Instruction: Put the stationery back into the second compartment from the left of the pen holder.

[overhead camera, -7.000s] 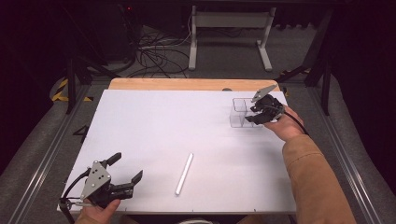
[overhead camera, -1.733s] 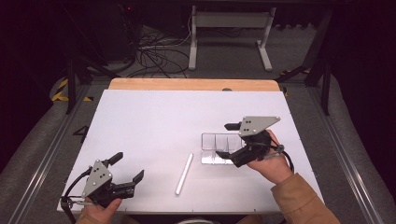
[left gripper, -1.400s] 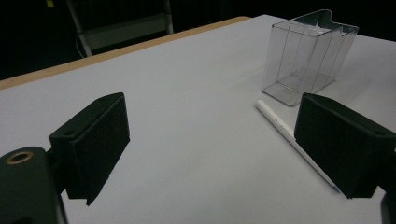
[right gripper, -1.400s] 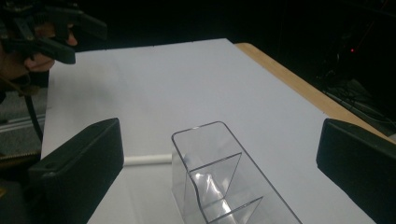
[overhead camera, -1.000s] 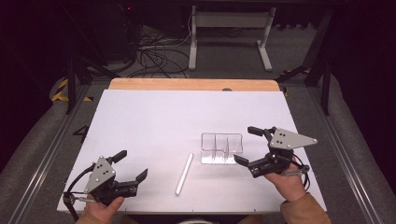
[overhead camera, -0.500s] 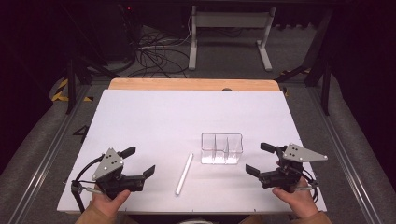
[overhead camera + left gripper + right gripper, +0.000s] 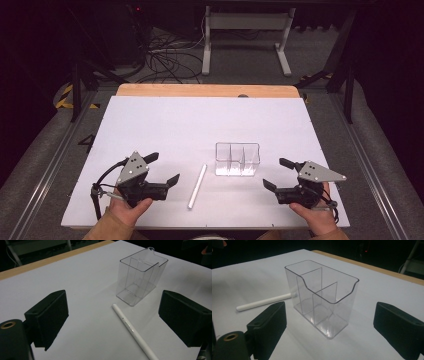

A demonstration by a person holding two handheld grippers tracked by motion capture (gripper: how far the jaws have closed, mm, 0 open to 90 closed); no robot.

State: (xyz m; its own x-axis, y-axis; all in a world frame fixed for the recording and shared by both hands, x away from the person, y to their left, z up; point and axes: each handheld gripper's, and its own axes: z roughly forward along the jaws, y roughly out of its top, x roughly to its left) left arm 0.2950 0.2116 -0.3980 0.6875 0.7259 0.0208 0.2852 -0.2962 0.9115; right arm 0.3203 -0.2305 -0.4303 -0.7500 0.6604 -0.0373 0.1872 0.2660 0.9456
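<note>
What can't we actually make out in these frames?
- White plastic pen: near end cut off by the bottom edge of the left gripper view; its printing is too small to read.
- Same pen, right gripper view: one end hidden behind the clear plastic three-compartment organiser.
- Left gripper and right gripper: undersides hidden by the hands in the high view.
- Floor beyond the white table: too dark to read.

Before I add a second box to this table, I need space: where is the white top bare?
The far half of the white table, between the wooden edge and the clear box, is bare, as is the far left. It is crowded near the front: left gripper, white stick, box and right gripper sit in a row.
</note>
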